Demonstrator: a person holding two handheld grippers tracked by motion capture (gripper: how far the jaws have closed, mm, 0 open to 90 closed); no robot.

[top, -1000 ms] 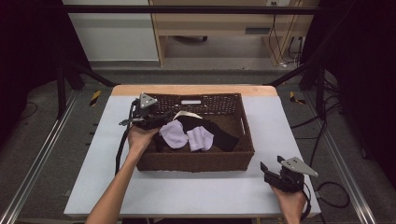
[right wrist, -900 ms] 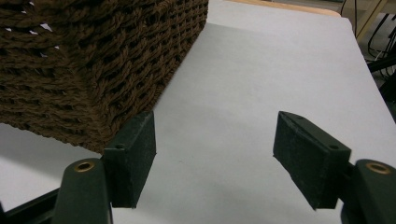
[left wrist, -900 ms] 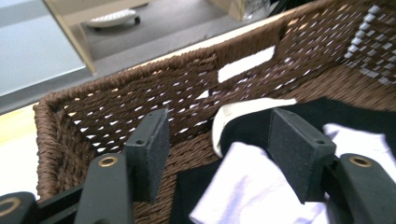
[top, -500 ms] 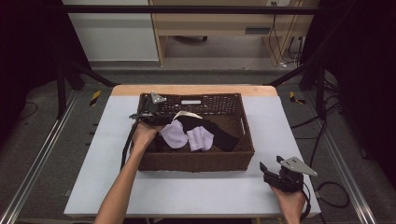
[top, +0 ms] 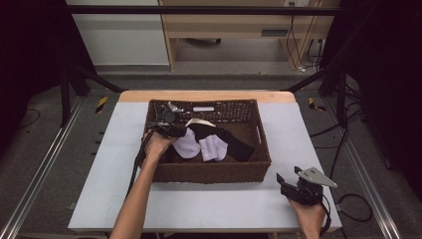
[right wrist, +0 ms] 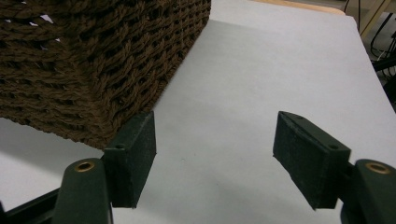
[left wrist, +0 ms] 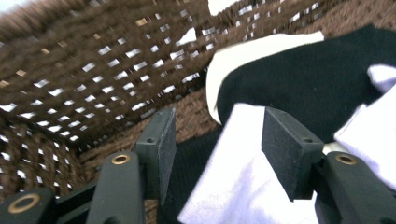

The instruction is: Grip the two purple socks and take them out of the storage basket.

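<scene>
— What's in front of my left tool?

— A pale lavender sock (left wrist: 243, 172), soft and crumpled, lying flat on the floor of the brown wicker basket (top: 209, 172), toward its nine o'clock side.

— And around it?

— A second lavender sock (top: 213, 148) touches it at three o'clock. A black sock (top: 234, 141) lies partly under both, stretching toward four o'clock.

Left gripper (top: 171, 130) inside woven basket (top: 259, 162), over pale socks (top: 199, 148); right gripper (top: 288, 181) on table (top: 224, 204).
</scene>
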